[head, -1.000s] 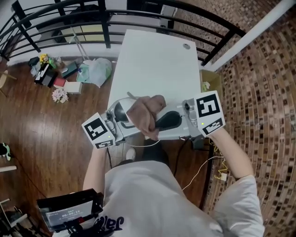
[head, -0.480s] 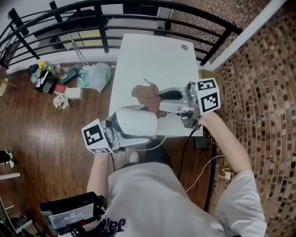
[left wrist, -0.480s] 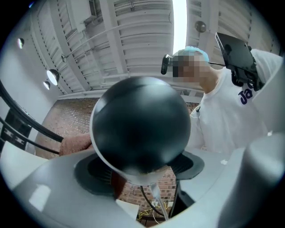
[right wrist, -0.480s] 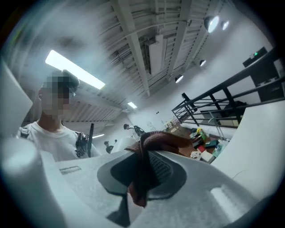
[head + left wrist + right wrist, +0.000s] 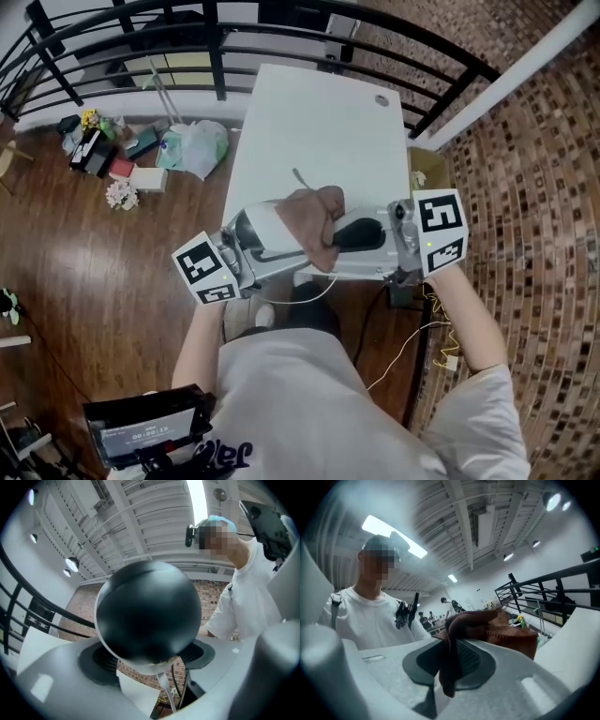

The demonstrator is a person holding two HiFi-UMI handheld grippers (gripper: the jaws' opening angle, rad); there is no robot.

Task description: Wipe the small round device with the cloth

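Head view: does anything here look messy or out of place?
Only the wooden floor left of the white table: a plastic bag, a small box and flowers lie in a loose heap. The brown cloth draped over the round device looks deliberate, not dropped.

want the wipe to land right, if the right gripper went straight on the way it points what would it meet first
Most likely the round white device with the dark face, held in the left gripper; the brown cloth in the right gripper drapes over it. Depth is unclear.
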